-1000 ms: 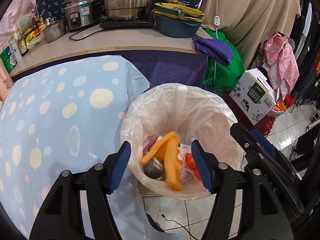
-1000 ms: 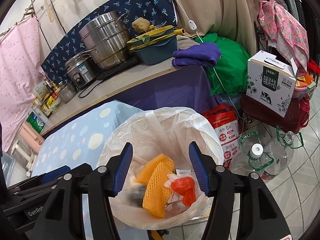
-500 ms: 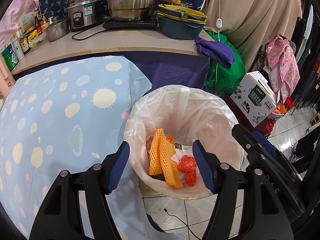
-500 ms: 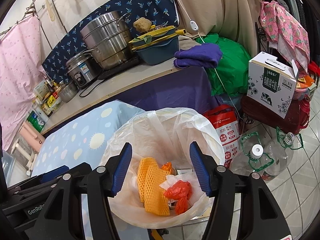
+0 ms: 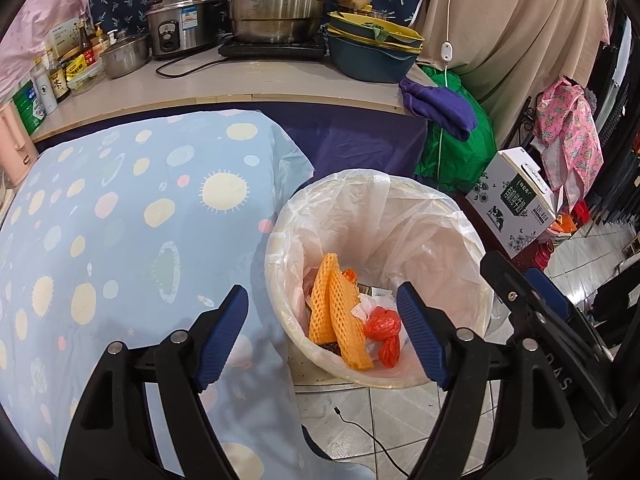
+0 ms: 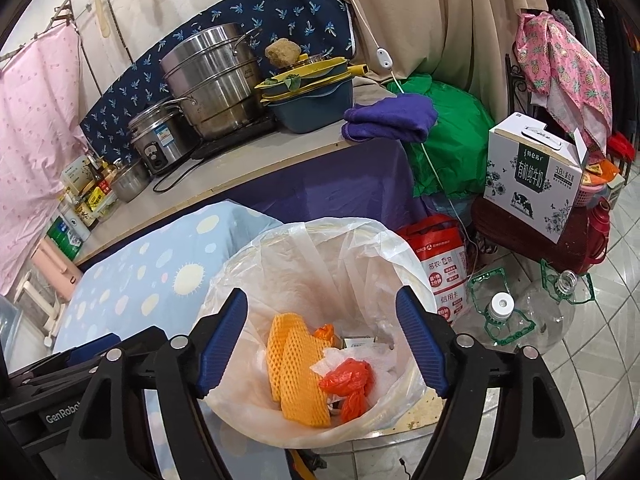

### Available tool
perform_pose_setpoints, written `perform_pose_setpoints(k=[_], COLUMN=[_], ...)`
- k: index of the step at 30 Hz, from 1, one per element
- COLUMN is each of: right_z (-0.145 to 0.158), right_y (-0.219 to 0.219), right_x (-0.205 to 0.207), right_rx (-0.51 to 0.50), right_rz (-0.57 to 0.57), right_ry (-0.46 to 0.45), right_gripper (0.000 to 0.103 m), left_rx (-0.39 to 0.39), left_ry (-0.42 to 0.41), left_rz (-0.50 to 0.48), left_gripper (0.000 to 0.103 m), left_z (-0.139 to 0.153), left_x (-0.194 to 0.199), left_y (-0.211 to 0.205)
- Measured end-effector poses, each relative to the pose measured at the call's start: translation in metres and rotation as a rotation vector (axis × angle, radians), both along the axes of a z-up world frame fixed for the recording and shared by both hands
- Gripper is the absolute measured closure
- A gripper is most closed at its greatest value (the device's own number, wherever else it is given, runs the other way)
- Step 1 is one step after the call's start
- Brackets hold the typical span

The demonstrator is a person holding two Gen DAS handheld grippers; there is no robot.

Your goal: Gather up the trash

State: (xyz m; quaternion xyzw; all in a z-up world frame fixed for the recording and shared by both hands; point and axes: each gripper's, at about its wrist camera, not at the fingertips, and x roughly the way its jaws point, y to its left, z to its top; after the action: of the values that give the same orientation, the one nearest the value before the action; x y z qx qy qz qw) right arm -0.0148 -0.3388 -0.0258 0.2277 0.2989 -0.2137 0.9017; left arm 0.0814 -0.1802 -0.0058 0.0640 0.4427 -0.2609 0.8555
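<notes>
A round trash bin [image 5: 472, 364] lined with a clear plastic bag [image 6: 320, 256] stands on the floor beside the table. Inside lie orange foam fruit nets [image 5: 336, 320] [image 6: 298, 368], a red plastic bag [image 5: 382, 330] [image 6: 348, 378] and white paper scraps [image 6: 352, 354]. My left gripper [image 5: 324, 336] is open and empty, hovering above the bin's left rim. My right gripper [image 6: 322, 340] is open and empty, directly above the bin. The right gripper's body shows at the left view's right edge [image 5: 532, 304].
A table with a light blue dotted cloth [image 5: 120, 220] is left of the bin. Behind is a counter [image 5: 248, 84] with steel pots [image 5: 276, 0], a rice cooker, basins and bottles. A milk carton box [image 6: 536, 176], a red-white bag [image 6: 444, 268] and clear water jugs [image 6: 516, 320] stand on the tiled floor at right.
The orange foam nets dropped from mid-air into the bin and settled on the trash. Both grippers stayed open above the bin; the left one shifted slightly left and back.
</notes>
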Motion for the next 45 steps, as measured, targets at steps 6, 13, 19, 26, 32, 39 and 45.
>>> perform_pose_setpoints(k=[6,13,19,26,32,39,45], right_z=[0.002,0.005,0.006,0.015,0.019,0.018,0.016], right_y=[0.006,0.015,0.027,0.050,0.065,0.073,0.074], right_x=[-0.005,-0.007,-0.008,-0.013,-0.016,-0.018,-0.019], right_rx=[-0.020,-0.047,-0.056,-0.143,-0.180,-0.173,-0.172], right_rz=[0.010,0.051,0.088,0.125,0.162,0.183,0.189], right_ry=[0.023,0.059,0.097,0.122,0.147,0.165,0.176], right_gripper=[0.019,0.019,0.017,0.008,0.007,0.007,0.007], left_rx=[0.005,0.022,0.026,0.050,0.066,0.092,0.104], left_ry=[-0.005,-0.018,-0.017,-0.028,-0.022,-0.041,-0.046], left_rz=[0.013,0.021,0.043,0.093,0.128,0.137,0.137], left_gripper=[0.022,0.016,0.013,0.013,0.013,0.013,0.013], left_z=[-0.001,-0.002,0.002,0.003,0.000,0.000,-0.001], left_x=[-0.007,-0.018,-0.021,-0.027,-0.032,-0.039,-0.042], left_y=[0.009,0.023,0.037,0.061,0.076,0.082,0.081])
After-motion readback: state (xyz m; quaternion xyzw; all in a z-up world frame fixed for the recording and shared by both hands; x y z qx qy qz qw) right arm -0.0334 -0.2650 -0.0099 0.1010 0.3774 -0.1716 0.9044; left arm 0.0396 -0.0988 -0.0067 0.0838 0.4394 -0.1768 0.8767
